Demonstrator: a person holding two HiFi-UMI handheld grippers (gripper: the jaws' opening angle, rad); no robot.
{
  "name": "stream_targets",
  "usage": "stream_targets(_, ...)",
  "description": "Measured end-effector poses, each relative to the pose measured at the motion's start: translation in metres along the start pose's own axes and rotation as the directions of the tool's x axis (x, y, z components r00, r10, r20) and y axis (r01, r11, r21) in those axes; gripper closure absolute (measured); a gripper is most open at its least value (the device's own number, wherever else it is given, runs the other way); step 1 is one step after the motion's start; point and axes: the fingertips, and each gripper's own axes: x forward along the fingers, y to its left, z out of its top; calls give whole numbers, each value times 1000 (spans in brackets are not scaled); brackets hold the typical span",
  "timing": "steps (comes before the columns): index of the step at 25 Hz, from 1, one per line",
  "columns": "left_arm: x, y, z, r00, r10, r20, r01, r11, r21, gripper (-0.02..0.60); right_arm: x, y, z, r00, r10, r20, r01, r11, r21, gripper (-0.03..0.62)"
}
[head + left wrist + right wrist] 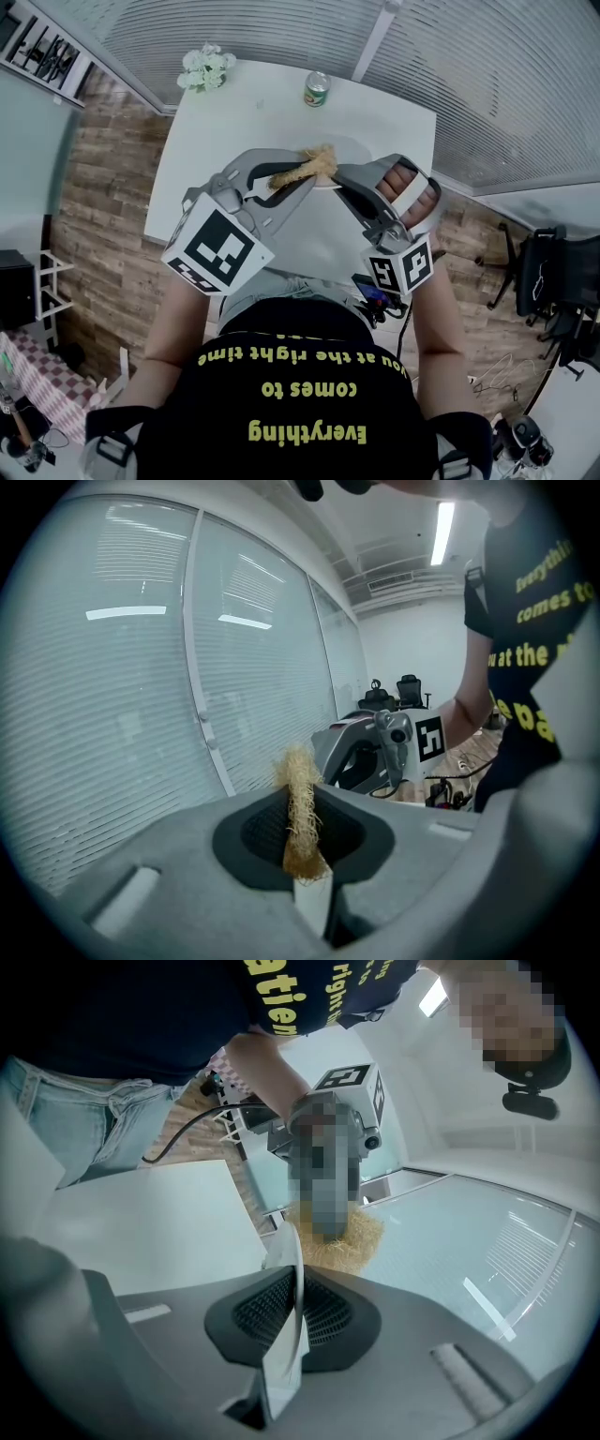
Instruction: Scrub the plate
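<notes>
The left gripper has its jaws closed narrowly on a straw-coloured fibre scrubber, which stands up out of the dark pads as a rough, frayed strip. The right gripper is clamped nearly together on the plate, a thin white one gripped at its rim and seen edge-on, so that it rises between the pads like a blade. In the head view both tools are held up above the white table, over its near half. Their tips meet there, and the scrubber's loose end sits at the plate's far rim; whether the fibres press on the plate cannot be told. Each gripper shows in the other's view, with its marker cube towards the person's body. The person stands at the table's near edge in a black shirt with yellow lettering. On the table's far side a green can stands upright near the back edge, and a small bunch of pale flowers lies at the far left corner, well apart from the can. Wood-pattern floor surrounds the table. Slatted glass walls run behind it, and a black office chair stands off to its right.
</notes>
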Motion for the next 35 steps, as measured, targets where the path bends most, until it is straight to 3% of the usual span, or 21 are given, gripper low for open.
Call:
stream_targets(17,11,29,-54,990,64,-127,-75,994,-80,546,0,10,16,1000,20,20,-19,1000,-19,574)
stream_targets(35,13,42,-77,977,96,-190,-114,990,-89,546,-3,10,25,999,7,34,-6,1000,-20,574)
